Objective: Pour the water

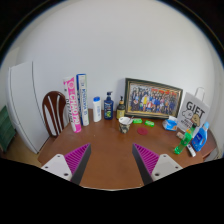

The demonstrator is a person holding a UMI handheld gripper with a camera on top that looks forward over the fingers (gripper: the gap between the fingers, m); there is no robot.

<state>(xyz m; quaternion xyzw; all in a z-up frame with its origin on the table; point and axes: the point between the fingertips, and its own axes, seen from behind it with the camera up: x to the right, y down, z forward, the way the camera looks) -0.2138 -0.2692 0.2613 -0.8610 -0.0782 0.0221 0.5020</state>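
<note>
Gripper view: white bottle [97,108] stands upright at the counter's [110,160] far edge, beside a dark bottle [108,105], well beyond and slightly left of the hand-held gripper [112,158], whose fingers are spread wide, holding nothing.

On the surface [105,150], a cup [125,124] stands at 12 o'clock, a framed photo [154,99] behind it, books [76,102] at 10 o'clock, bottles [192,138] at 2 o'clock

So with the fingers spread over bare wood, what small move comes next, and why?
Probably ease forward toward the small white cup by the framed group photo. The gripper is open and holds nothing, and the cup and the white plastic bottle stand well beyond its fingers.
</note>
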